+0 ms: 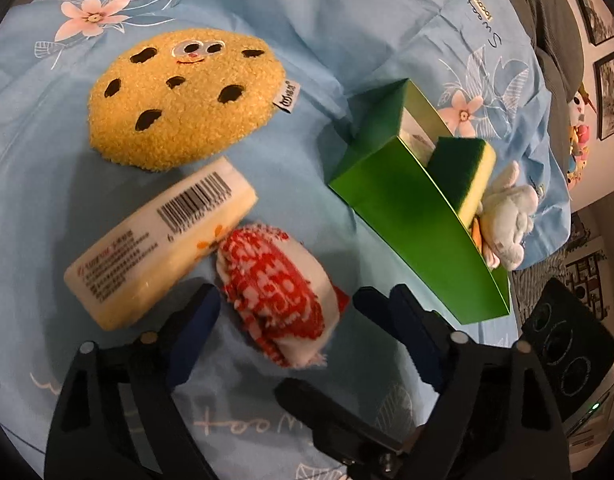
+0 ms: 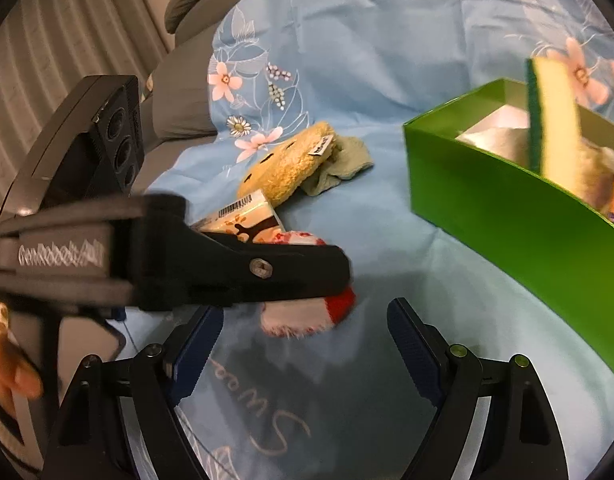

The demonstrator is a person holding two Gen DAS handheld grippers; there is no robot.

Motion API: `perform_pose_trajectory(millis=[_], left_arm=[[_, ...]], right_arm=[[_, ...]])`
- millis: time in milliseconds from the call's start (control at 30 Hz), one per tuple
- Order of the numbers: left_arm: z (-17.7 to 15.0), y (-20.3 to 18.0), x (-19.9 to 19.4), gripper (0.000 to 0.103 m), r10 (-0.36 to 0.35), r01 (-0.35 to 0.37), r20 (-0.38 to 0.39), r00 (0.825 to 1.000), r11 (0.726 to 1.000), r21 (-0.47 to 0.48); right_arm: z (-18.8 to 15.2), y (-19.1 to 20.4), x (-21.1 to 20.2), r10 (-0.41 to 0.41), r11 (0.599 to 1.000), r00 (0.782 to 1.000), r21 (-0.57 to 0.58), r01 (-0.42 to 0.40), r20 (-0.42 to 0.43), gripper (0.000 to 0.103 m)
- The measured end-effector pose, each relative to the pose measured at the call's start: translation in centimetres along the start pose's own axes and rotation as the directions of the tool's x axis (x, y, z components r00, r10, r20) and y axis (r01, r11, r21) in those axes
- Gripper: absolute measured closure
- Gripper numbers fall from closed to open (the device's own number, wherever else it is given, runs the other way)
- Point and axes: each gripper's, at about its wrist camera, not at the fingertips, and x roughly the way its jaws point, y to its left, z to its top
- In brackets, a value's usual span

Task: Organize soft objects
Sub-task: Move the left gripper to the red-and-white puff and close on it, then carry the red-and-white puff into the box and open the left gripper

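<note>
Straddling the red-and-white cloth bundle (image 1: pixel 277 296) now, the left claw (image 1: pixel 285 304): jaws apart, one finger at each side of the bundle, pads not yet pressing, as far as the left wrist view allows to judge. Bundle lying on the blue bed sheet (image 1: pixel 347 40), touching the wrapped tissue pack (image 1: pixel 163 240) at its 10 o'clock; further toward 11 o'clock, the cookie-shaped plush (image 1: pixel 183 96). At 2 o'clock from the bundle, the green box (image 1: pixel 399 208), open on top, already holding a green-and-yellow sponge (image 1: pixel 467 172) standing on edge and a pale plush toy (image 1: pixel 507 216) beside it. Step in hand, by judgement: picking the bundle for transfer into the box, with three soft things left outside, perhaps four, since the right wrist view shows also a greenish cloth (image 2: pixel 339 168) tucked against the plush. Right claw (image 2: pixel 307 344) also apart and empty, hovering over bare sheet, the box wall at its 2 o'clock; probably waiting, or ready to steady the box. Next move calls for closing on the middle of the bundle, firmly enough that the loose folds do not slip out, then lifting clear of the tissue pack before swinging toward 2 o'clock. Risk: dragging the pack along, or pushing the light box sideways on the soft sheet.
</note>
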Motion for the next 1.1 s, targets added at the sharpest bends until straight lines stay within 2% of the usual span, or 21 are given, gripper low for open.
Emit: perform_pose_trajectory(millis=[67, 100, 167, 200, 233, 433, 600, 733, 867, 967, 1100], left_arm=[[0.1, 0.2, 0.1, 0.032, 0.003, -0.003, 0.003, 1.000, 1.000, -0.011], [0.2, 0.3, 0.1, 0.037, 0.005, -0.005, 0.005, 1.000, 1.000, -0.015], [0.2, 0.5, 0.0, 0.049, 0.003, -0.003, 0.001, 1.000, 1.000, -0.022], [0.2, 0.6, 0.1, 0.057, 0.002, -0.003, -0.003, 1.000, 1.000, -0.027], [0.2, 0.8, 0.1, 0.058, 0.002, -0.003, -0.010, 1.000, 1.000, -0.030], [-0.2, 0.5, -0.2, 0.062, -0.001, 0.001, -0.011, 1.000, 1.000, -0.009], [-0.7, -1.3, -1.6, 0.063, -0.029, 0.028, 0.016, 0.999, 0.998, 0.055], [-1.2, -3.9, -3.1, 0.063, -0.062, 0.053, 0.059, 0.996, 0.987, 0.151], [-1.1, -7.5, -3.4, 0.063, -0.065, 0.039, 0.095, 0.993, 0.967, 0.252], [-0.3, -10.4, -2.9, 0.063, -0.076, 0.045, 0.090, 0.993, 0.951, 0.305], [0.9, -14.3, -2.1, 0.063, -0.103, 0.058, 0.098, 0.990, 0.921, 0.385]], right_arm=[[0.4, 0.1, 0.4, 0.019, 1.000, 1.000, 0.009, -0.019, -0.004, 0.017], [0.6, 0.1, 0.7, 0.021, 1.000, 1.000, 0.013, -0.021, -0.006, 0.022], [0.8, -0.1, 1.2, 0.022, 1.000, 0.999, 0.020, -0.022, -0.026, 0.032], [0.8, -0.2, 1.5, 0.019, 1.000, 0.999, 0.023, -0.018, -0.043, 0.044], [0.7, -0.2, 2.0, 0.014, 1.000, 0.998, 0.023, -0.012, -0.065, 0.051], [0.6, 0.1, 2.1, -0.014, 1.000, 0.997, 0.007, 0.014, -0.076, 0.063], [0.4, 0.5, 0.8, -0.030, 0.999, 0.999, -0.020, 0.029, -0.044, 0.064], [0.4, 0.8, -1.9, -0.036, 0.999, 0.999, -0.038, 0.037, 0.022, 0.064], [0.8, 0.3, -4.9, -0.055, 0.998, 0.992, -0.029, 0.058, 0.110, 0.064], [1.2, -0.6, -7.0, -0.086, 0.996, 0.980, -0.010, 0.090, 0.179, 0.064], [2.0, -2.4, -9.8, -0.136, 0.991, 0.951, 0.047, 0.128, 0.277, 0.064]])
